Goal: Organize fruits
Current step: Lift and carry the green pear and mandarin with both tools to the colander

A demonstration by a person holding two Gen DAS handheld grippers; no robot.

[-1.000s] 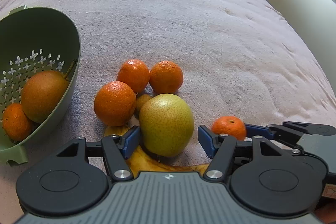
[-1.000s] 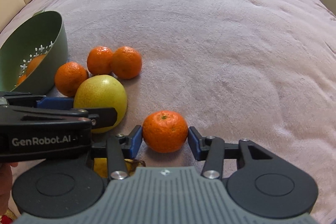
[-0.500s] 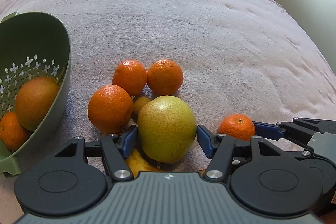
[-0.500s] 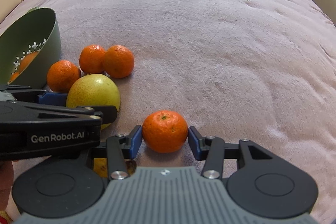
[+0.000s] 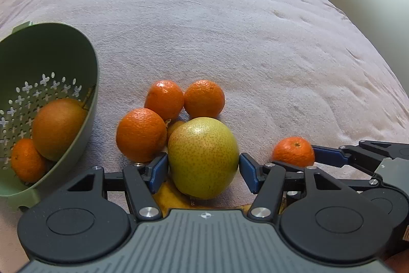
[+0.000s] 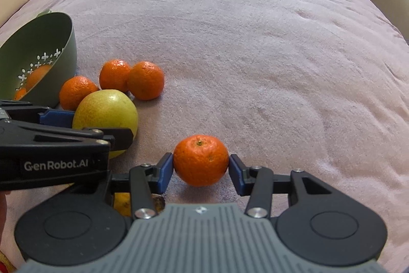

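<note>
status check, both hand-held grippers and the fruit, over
Left hand-held gripper just closed in on pear. Right hand-held gripper shut on mandarin. Three oranges crowd behind pear. Colander left, part filled.

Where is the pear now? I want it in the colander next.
In the left wrist view the pear sits low and central between the left tool's blue pads, on the blanket, with three oranges just behind it and the colander further left.
</note>
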